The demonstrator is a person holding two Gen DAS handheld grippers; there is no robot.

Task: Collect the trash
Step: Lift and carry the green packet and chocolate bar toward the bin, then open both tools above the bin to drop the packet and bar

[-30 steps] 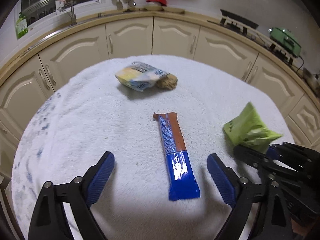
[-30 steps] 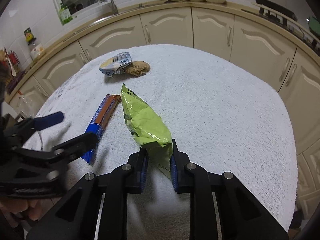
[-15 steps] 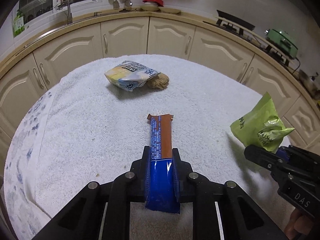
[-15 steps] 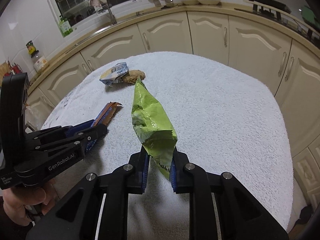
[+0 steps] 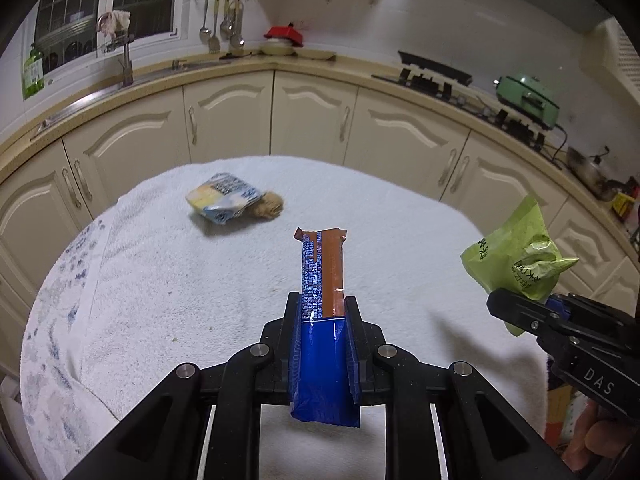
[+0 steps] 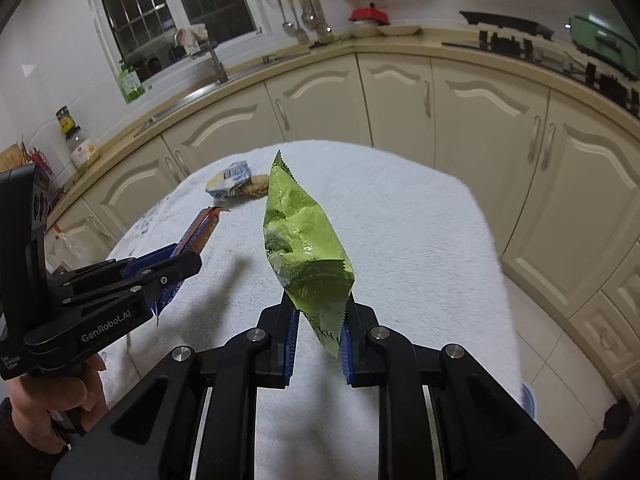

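Left gripper (image 5: pixel 322 322) grips blue-brown wrapper (image 5: pixel 322 276); right gripper (image 6: pixel 318 330) clamps green packet (image 6: pixel 306 246)

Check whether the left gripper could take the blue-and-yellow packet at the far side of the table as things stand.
Probably not yet: the left gripper is shut on the blue and brown wrapper, so its jaws are occupied. Nothing lies on the white cloth between it and the blue-and-yellow packet.

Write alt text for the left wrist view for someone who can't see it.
The left tongs clamp a blue and brown wrapper above a white towel-covered table. At right, the right tongs hold a green packet; a blue-white wrapper lies farther back.
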